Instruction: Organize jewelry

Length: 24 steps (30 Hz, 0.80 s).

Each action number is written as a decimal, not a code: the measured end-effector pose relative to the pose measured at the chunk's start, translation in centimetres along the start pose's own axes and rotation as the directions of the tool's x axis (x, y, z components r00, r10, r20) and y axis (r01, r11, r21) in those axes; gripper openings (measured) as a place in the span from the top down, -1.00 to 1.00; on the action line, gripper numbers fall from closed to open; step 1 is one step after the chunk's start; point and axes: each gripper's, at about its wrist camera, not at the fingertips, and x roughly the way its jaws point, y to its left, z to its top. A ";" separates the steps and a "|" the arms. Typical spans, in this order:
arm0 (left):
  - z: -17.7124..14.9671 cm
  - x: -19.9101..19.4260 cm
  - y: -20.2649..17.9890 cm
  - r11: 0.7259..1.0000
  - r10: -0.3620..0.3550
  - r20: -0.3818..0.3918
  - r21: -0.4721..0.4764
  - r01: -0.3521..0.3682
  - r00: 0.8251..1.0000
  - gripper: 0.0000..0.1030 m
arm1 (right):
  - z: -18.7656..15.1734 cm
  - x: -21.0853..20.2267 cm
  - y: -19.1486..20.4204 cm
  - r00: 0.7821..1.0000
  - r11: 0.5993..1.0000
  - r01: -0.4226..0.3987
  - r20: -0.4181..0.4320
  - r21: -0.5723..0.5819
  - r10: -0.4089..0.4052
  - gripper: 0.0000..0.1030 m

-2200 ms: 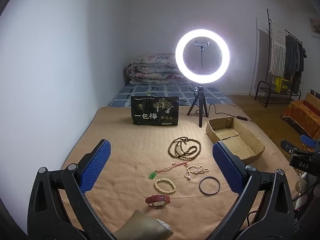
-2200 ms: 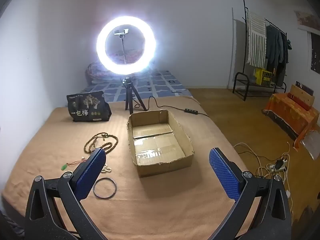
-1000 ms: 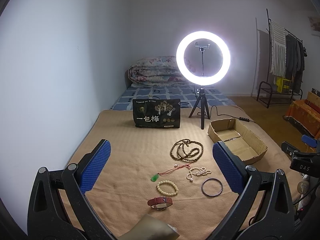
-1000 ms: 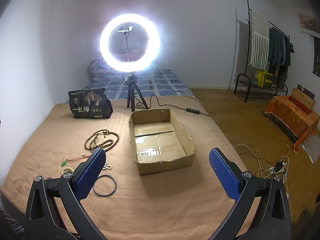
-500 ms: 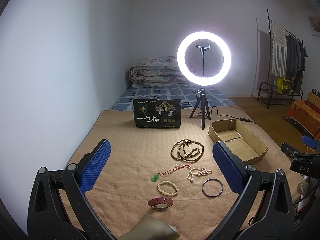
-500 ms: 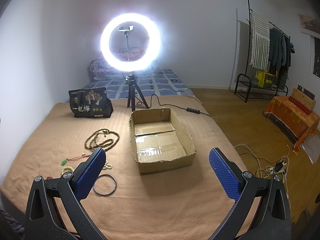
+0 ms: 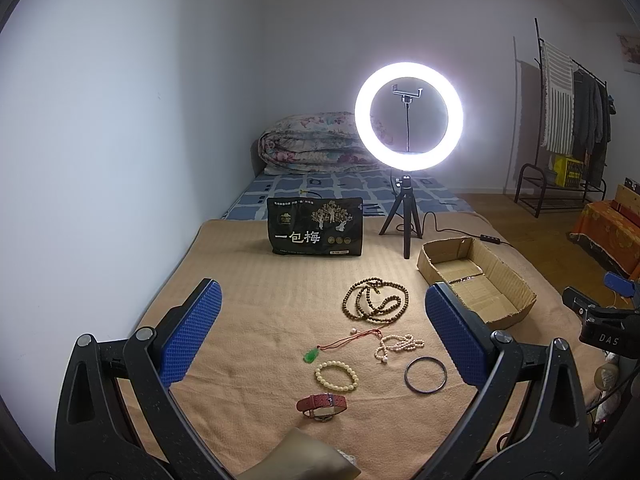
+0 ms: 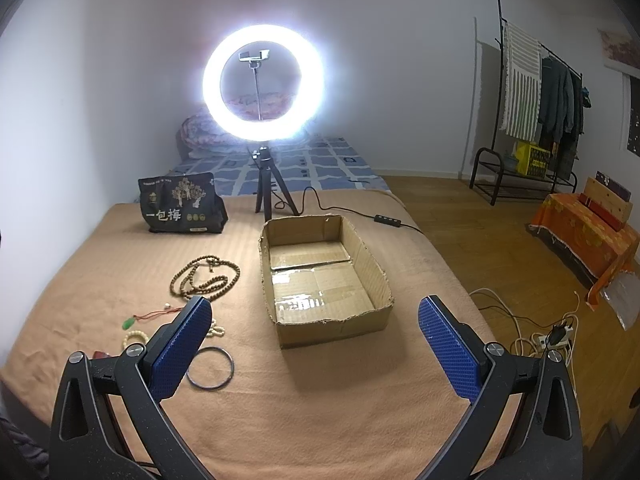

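The left gripper hangs above the tan blanket, jaws spread wide and holding nothing; the right gripper is likewise wide and empty, poised over the near end of the box. The jewelry lies loose on the blanket, left of the box and apart from it. Farthest back is a coil of brown beads. Nearer come a green pendant on a red cord and, just right of it, a small white bead string. Nearer still sit a cream bracelet and a dark bangle, with a red watch closest to the left gripper. In the right wrist view the bangle lies just beside the left finger. The box interior shows only taped cardboard. Behind stand a black bag and a lit ring light on a tripod
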 end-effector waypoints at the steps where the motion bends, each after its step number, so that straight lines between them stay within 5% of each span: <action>1: 0.0 0.0 0.0 1.000 -0.001 -0.001 -0.001 0.001 1.000 -1.00 | 0.0 0.0 0.0 1.000 1.000 -0.001 -0.001 0.001 0.001 -0.99; 24: 0.0 -0.1 0.9 1.000 0.007 -0.003 -0.003 -0.007 1.000 -1.00 | 0.4 0.4 0.7 1.000 1.000 -0.023 -0.010 -0.009 0.023 -0.99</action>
